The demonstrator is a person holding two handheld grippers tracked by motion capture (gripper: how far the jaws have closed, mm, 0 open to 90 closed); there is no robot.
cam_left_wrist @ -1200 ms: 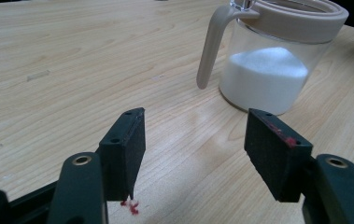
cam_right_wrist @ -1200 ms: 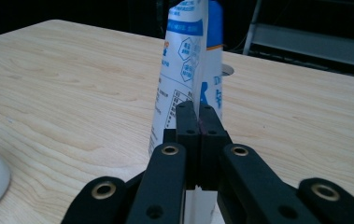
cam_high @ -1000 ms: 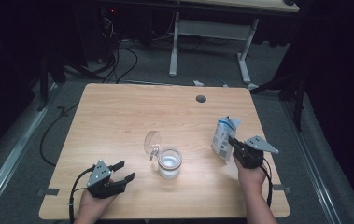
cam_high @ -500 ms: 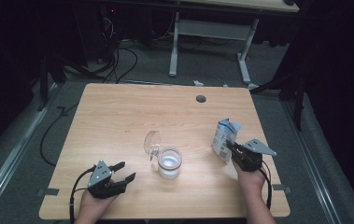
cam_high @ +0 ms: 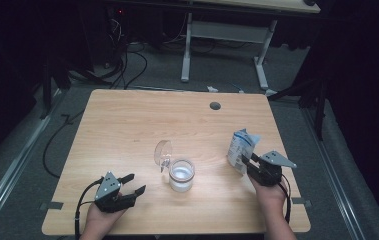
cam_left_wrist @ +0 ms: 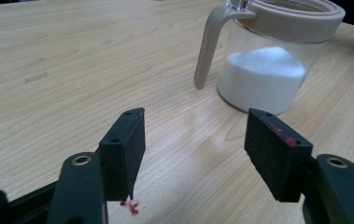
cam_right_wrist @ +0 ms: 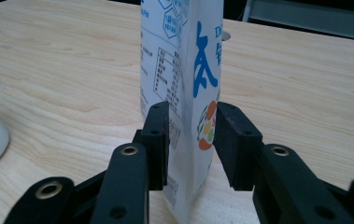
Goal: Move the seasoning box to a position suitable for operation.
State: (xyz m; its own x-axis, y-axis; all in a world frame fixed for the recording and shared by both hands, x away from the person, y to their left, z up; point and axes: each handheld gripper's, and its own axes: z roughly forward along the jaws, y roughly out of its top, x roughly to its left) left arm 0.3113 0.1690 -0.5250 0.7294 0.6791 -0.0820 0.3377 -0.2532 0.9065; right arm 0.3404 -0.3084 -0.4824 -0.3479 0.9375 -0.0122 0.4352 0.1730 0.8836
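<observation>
On table (cam_high: 127, 120): bag (cam_high: 241, 146) upright (vertical)

Each hand carries a black two-jawed claw, the left claw (cam_high: 133, 183) and the right claw (cam_high: 245, 163), and both have a grey three-cornered plate on top and a thin black cable trailing back along the forearm. Seen close, the jaws are flat black rectangular blocks with small screw holes, mounted on black link arms with brass-ringed pivots. The left claw's pads (cam_left_wrist: 277, 156) carry smears of red along an edge, and the forearms are bare, without sleeves.
</observation>
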